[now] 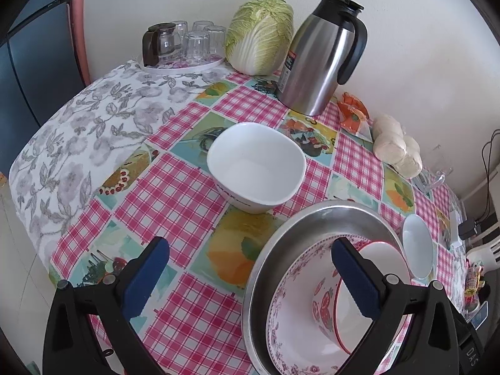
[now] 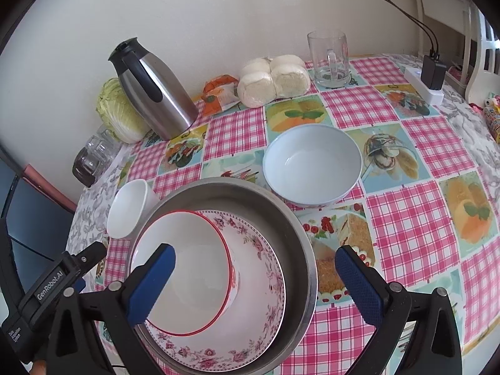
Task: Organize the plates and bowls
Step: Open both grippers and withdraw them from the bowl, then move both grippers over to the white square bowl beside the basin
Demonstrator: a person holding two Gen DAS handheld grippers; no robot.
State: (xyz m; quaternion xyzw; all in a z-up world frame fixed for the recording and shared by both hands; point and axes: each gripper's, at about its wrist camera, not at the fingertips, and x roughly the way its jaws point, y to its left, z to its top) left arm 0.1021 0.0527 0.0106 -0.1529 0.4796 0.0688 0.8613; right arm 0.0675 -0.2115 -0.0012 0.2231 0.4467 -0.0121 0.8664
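Observation:
A steel basin (image 2: 301, 234) holds a floral bowl (image 2: 262, 322) with a red-rimmed bowl (image 2: 187, 281) nested in it; the stack also shows in the left wrist view (image 1: 275, 250). A white square bowl (image 1: 256, 168) stands on the tablecloth ahead of my left gripper (image 1: 250, 281), which is open and empty. A pale blue bowl (image 2: 312, 162) stands beyond the basin. My right gripper (image 2: 254, 284) is open and empty above the basin's right side.
A steel thermos jug (image 1: 322, 59), a cabbage (image 1: 259, 34), a tray of glasses (image 1: 184, 47), a packet (image 2: 220, 93), wrapped buns (image 2: 275, 81) and a glass mug (image 2: 331, 59) line the back by the wall. A power strip (image 2: 428, 84) lies at the right.

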